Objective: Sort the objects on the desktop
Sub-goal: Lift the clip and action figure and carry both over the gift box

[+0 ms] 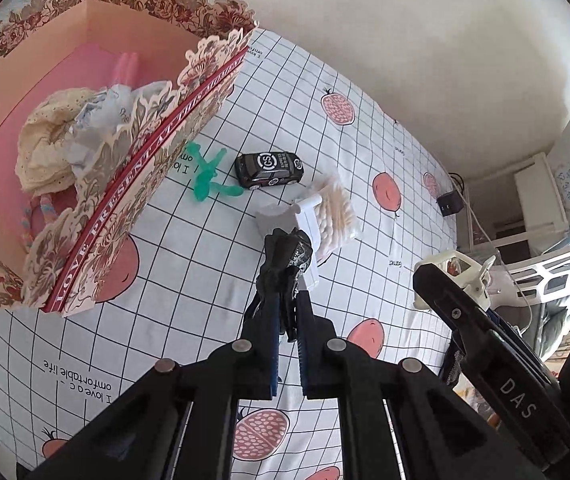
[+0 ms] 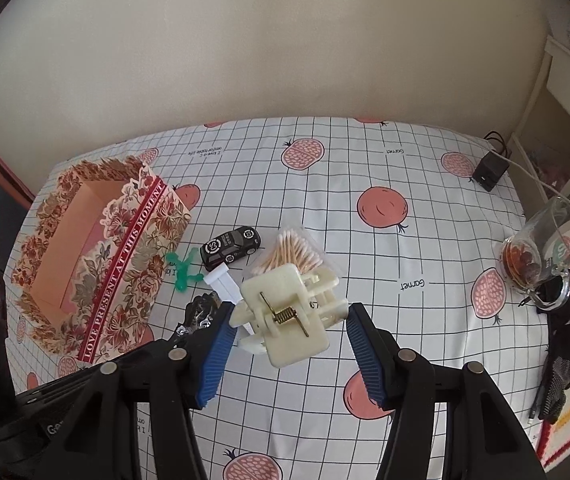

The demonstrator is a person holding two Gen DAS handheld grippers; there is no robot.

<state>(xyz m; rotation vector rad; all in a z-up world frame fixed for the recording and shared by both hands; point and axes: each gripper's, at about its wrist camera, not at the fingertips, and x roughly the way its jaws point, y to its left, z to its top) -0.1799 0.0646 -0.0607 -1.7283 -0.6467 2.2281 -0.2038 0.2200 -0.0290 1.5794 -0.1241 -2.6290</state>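
Observation:
My left gripper point(image 1: 288, 300) is shut on a crumpled black wrapper point(image 1: 285, 258) and holds it above the bed sheet. A floral gift box point(image 1: 97, 152) stands open at the left; it holds a cream cloth point(image 1: 51, 140) and crumpled paper. My right gripper point(image 2: 289, 320) has wide jaws around a cream plastic clip point(image 2: 289, 312) that touches the left pad only. The clip also shows in the left wrist view point(image 1: 455, 280). On the sheet lie a black toy car point(image 2: 231, 248), a green plastic figure point(image 2: 183, 270), a pack of cotton swabs point(image 2: 295, 254) and a white plastic piece point(image 2: 225, 282).
The box also shows in the right wrist view point(image 2: 97, 264). A black charger point(image 2: 490, 168) with a white cable lies at the far right corner. A glass mug point(image 2: 541, 248) with dark liquid stands at the right edge. White shelves point(image 2: 565, 92) stand beyond the bed.

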